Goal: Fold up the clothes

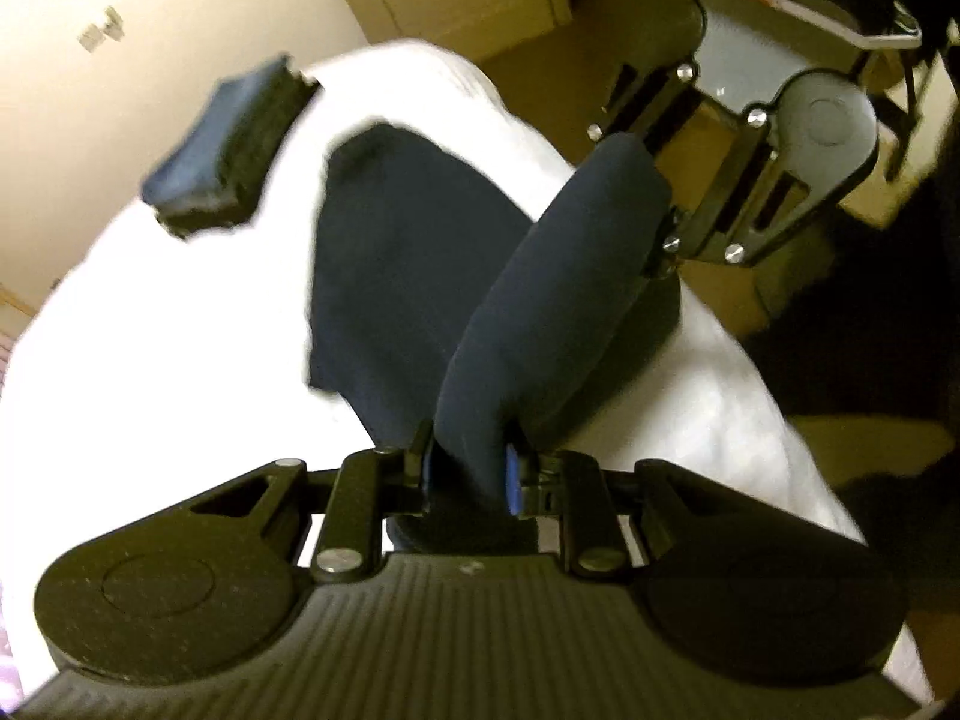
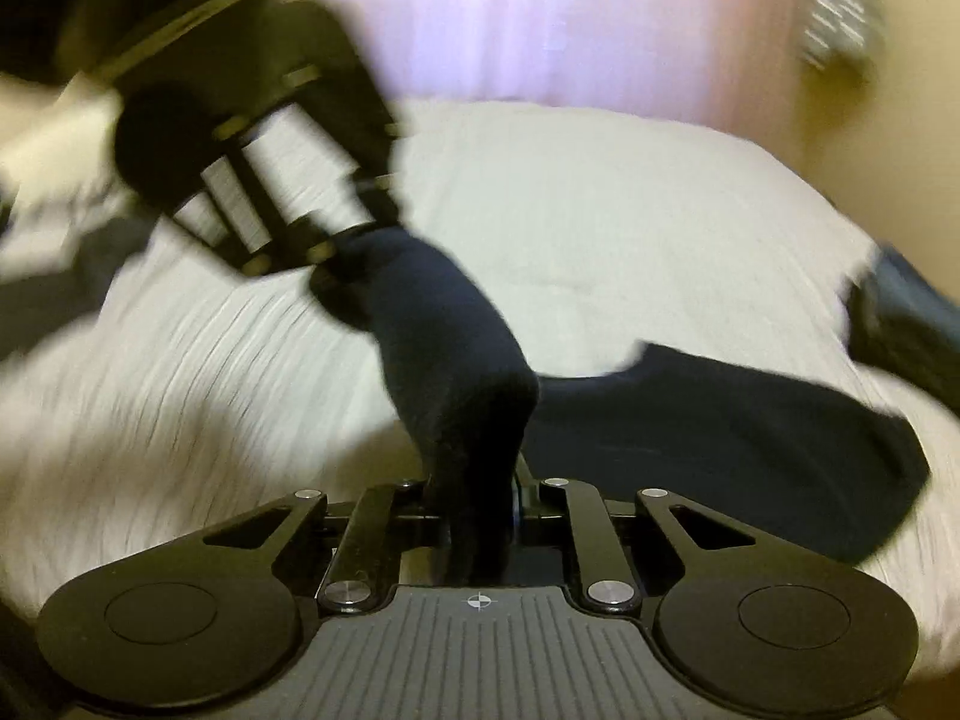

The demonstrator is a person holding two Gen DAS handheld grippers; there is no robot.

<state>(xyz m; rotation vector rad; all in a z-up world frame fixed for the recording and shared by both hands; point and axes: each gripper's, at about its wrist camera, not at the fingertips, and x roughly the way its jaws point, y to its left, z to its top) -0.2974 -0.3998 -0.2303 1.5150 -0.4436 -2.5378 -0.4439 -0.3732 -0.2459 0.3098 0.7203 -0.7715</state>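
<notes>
Ribbed claw [image 1: 465,471], soft navy cloth [image 1: 540,276]

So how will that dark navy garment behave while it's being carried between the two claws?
Likely floppy: the navy garment sags in a soft band between the left claw and the right claw, while its free part trails flat on the white bed. Probably light, since it hangs from two small pinches. It looks matte, so slipping seems unlikely.
</notes>
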